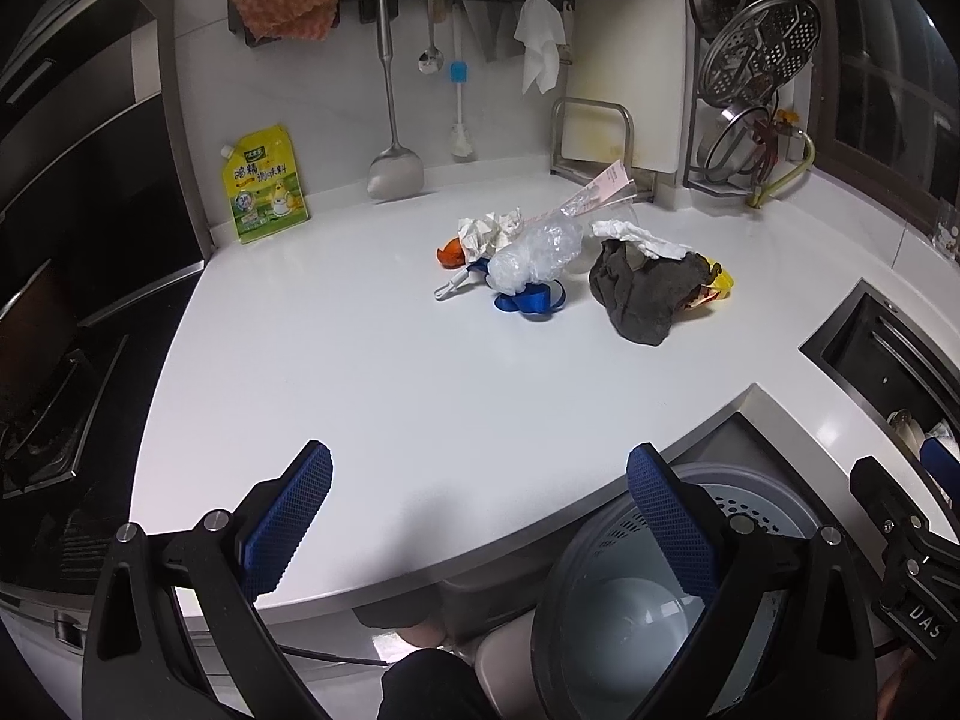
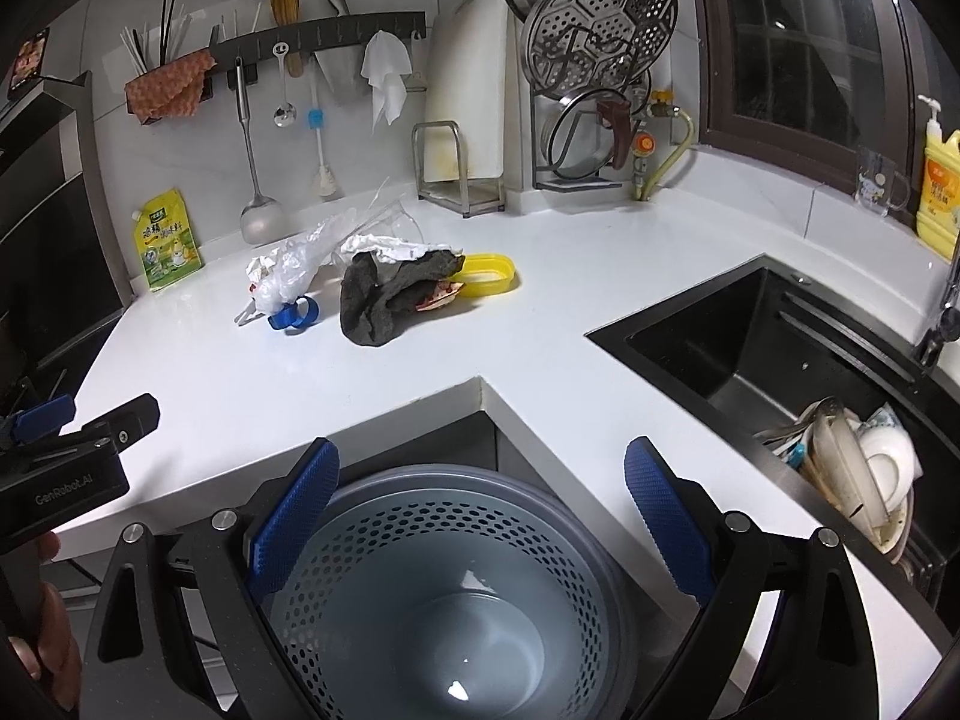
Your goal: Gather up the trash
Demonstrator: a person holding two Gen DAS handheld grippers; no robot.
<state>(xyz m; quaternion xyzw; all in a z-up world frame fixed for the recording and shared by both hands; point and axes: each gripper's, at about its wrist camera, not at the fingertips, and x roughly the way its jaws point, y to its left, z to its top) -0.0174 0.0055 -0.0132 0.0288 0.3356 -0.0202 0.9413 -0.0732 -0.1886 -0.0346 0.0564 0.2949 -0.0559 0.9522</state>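
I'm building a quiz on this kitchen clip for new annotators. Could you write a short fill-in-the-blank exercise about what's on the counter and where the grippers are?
1. The dark grey crumpled rag partly covers a flat oval plastic lid coloured ____.
2. The grey perforated waste bin stands ____ the white countertop edge.
3. Both the left gripper and the right gripper are ____ and hold nothing.
4. The crumpled clear plastic bag lies over a ribbon coloured ____.

Missing words: yellow; below; open; blue
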